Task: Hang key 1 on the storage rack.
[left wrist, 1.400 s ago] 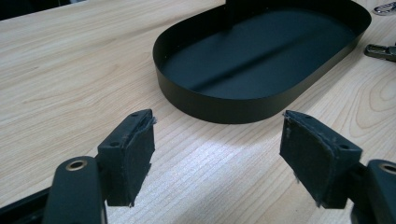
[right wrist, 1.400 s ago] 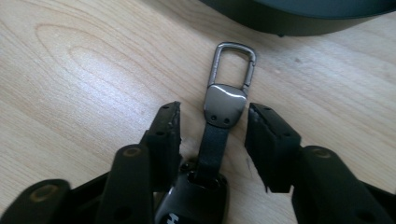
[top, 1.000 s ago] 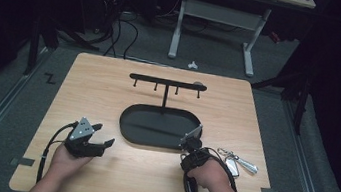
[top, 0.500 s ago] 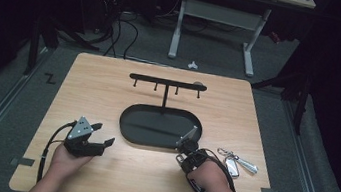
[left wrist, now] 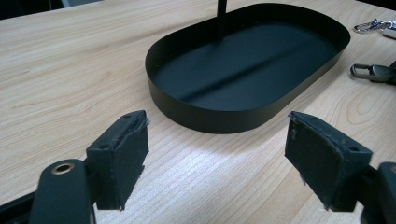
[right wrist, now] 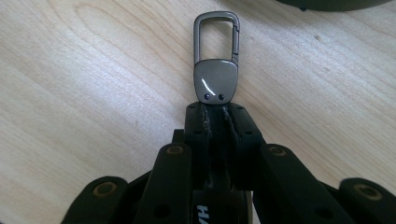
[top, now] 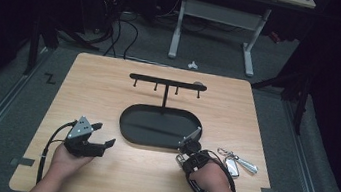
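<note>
Bench layout, tray at centre

The tray (top: 160,129) sits mid-bench (top: 110,82) with the hook rack (top: 167,82) rising from its far side; the keys (top: 236,162) lie right of it, the carabiner clip (right wrist: 216,56) at its near right corner.

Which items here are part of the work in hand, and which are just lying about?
In use:
- right tongs, which have just been closing, now shut on the keychain clip
- hook rack with black tray, close by

Lying about:
- second key bunch on the table
- left tongs, open, holding nothing
</note>
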Demonstrator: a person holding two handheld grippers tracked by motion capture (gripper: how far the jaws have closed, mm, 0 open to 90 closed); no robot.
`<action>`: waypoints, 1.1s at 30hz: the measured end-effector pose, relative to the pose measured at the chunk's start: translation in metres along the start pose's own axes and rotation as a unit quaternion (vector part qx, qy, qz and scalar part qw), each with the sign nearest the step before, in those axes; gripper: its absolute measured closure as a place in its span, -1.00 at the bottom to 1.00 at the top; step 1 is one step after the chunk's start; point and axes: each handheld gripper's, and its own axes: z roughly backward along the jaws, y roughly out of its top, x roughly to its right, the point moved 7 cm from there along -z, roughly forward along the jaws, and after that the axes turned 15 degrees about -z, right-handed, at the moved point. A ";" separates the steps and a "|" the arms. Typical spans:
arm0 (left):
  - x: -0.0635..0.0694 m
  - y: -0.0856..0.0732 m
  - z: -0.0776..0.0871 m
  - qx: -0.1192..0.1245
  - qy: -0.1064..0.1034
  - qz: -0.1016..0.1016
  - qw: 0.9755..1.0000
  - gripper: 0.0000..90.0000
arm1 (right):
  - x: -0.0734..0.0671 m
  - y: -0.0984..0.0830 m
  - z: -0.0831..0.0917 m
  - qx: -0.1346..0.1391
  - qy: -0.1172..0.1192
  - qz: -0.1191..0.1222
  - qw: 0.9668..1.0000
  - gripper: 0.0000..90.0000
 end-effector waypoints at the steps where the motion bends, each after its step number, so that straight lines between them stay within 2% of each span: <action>1: 0.000 -0.001 0.001 0.000 0.000 -0.003 1.000 -0.50 | -0.001 0.000 0.003 0.002 0.001 -0.002 1.000 0.79; 4: 0.001 -0.002 0.000 -0.001 0.001 -0.010 1.000 -0.47 | 0.000 0.002 0.013 0.017 0.007 0.001 1.000 0.79; 9: 0.001 -0.004 -0.001 -0.003 0.002 -0.010 1.000 -0.44 | 0.008 0.001 0.031 0.034 0.015 -0.015 0.999 0.79; 11: 0.000 -0.004 -0.001 -0.002 0.004 -0.010 1.000 -0.44 | 0.011 0.002 0.038 0.045 0.016 -0.013 0.999 0.79; 14: -0.001 -0.004 -0.001 0.002 0.006 -0.011 1.000 -0.46 | 0.015 0.002 0.051 0.061 0.020 -0.022 0.998 0.79; 18: 0.000 -0.003 -0.002 0.009 0.008 -0.013 1.000 -0.48 | 0.016 0.005 0.065 0.081 0.030 -0.020 0.996 0.79; 24: -0.004 0.000 -0.004 0.023 0.017 -0.008 1.000 -0.47 | 0.020 0.009 0.076 0.093 0.032 -0.019 0.995 0.79; 33: -0.001 -0.002 -0.004 0.010 0.013 -0.016 1.000 -0.50 | 0.025 0.013 0.083 0.104 0.026 -0.019 0.994 0.79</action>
